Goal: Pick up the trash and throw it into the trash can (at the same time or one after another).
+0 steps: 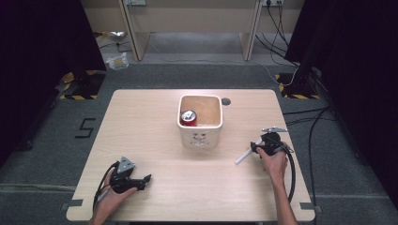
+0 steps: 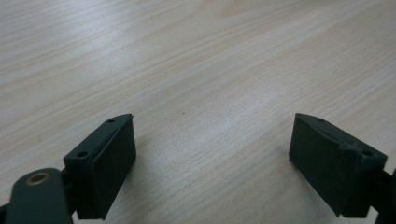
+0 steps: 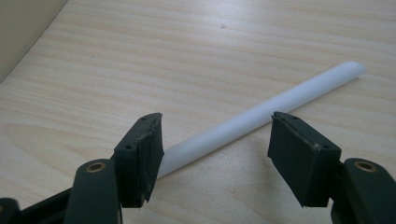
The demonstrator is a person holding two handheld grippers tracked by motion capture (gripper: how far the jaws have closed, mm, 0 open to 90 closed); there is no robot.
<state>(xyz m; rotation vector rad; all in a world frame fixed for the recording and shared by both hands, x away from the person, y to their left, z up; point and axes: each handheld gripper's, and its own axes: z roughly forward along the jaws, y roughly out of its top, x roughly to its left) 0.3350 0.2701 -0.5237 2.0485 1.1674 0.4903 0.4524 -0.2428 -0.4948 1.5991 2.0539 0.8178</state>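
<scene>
A white plastic tube lies flat on the wooden table at the right. My right gripper is low over its near end, jaws open on either side of it. In the right gripper view the tube runs slantwise between the jaws and passes behind the left one, and the pads of the right gripper do not press on it. At the table's front left my left gripper rests in a hand, open. In its own view the left gripper has only bare wood between its pads.
A white square bin stands at the middle back of the table with a red can upright inside. Its wall edges the right gripper view at top left. A small round hole sits behind the bin.
</scene>
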